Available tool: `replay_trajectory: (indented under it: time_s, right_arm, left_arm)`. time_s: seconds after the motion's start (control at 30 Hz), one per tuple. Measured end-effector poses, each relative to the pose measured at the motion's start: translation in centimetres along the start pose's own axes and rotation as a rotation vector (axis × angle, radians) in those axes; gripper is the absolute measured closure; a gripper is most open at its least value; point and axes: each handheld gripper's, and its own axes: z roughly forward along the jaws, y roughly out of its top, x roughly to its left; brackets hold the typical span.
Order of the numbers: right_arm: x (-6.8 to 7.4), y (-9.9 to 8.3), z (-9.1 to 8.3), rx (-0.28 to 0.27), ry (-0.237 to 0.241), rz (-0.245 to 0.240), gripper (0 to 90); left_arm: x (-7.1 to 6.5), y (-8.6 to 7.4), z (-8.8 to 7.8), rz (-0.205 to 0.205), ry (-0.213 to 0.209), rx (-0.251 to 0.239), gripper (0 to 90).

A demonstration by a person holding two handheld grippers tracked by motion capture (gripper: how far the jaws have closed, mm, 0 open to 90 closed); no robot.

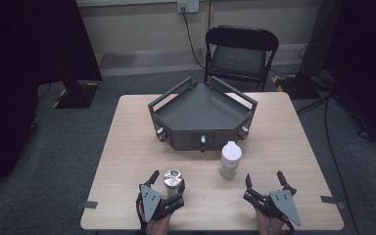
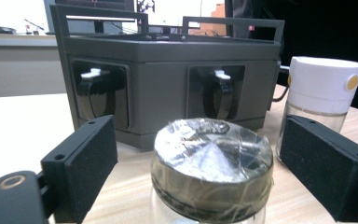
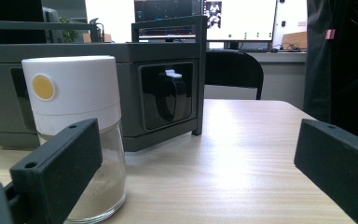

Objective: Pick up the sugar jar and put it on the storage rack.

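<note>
Jaws of the left gripper (image 1: 167,182) are standing wide apart, one on each side of the foil-capped jar (image 1: 173,180), and they are not yet touching it. In the left gripper view the jar (image 2: 212,163) is sitting upright between the two black pads (image 2: 81,163), a little nearer to the right one, with a clear gap on both sides. Its long axis is pointing straight up, so the pads are facing its round wall squarely; I am judging that a plain closing would be enough to take it, with maybe a small shift to the right first to centre it.

The jar is resting on the wooden table (image 1: 127,147), near the person's edge, in front of the grey tray (image 1: 203,115).

The right gripper (image 1: 265,182) is also spread wide and is holding nothing. It is lying near the front edge, with the white-lidded jar (image 1: 230,159) ahead of it and to its left. In the right gripper view this jar (image 3: 74,126) is appearing just behind the left pad (image 3: 58,170), not between the two. So the left gripper is clearly the nearer to a grasp, while the right one would need to move forward and leftward.
</note>
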Motion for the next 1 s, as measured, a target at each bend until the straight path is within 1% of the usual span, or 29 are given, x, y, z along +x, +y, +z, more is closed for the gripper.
replay_trajectory:
  time_s: [0.03,0.1,0.13,0.17,0.27,0.3,0.4,0.47,0.8,1.0]
  right_arm:
    - [0.0,0.0,0.0,0.0,0.0,0.0,0.0]
    - [-0.03,-0.01,-0.01,-0.001,0.002,0.0,0.0]
    - [-0.03,-0.01,-0.01,-0.001,0.001,0.0,0.0]
    - [-0.03,-0.01,-0.02,-0.001,0.002,0.0,0.0]
    - [-0.04,-0.01,-0.02,-0.001,0.002,0.0,0.0]
    - [-0.04,-0.01,-0.02,-0.001,0.002,0.0,0.0]
    - [-0.06,-0.02,-0.03,-0.001,0.002,0.001,0.0]
    - [-0.06,-0.03,-0.03,-0.001,0.002,0.001,0.0]
    - [-0.07,-0.02,-0.03,-0.001,0.003,0.001,0.0]
    - [-0.05,-0.02,-0.03,-0.001,0.002,0.0,0.0]
  left_arm:
    - [0.08,0.0,0.05,0.004,-0.008,0.005,14.3]
    - [-0.2,0.03,0.18,0.01,0.003,0.016,16.3]
    - [-0.15,-0.01,0.22,0.01,-0.001,0.017,18.2]
    - [-0.07,-0.05,0.3,0.004,-0.006,0.017,21.0]
    - [-0.17,-0.08,0.42,0.005,-0.005,0.022,23.8]
    - [-0.17,-0.06,0.44,0.007,-0.007,0.027,27.1]
    - [-0.03,-0.14,0.5,0.003,-0.013,0.033,32.1]
    - [-0.01,-0.27,0.56,0.0,-0.016,0.031,33.8]
    - [-0.21,-0.57,0.51,0.0,-0.009,0.018,34.9]
    - [-0.11,-0.51,0.5,-0.001,-0.012,0.02,35.0]
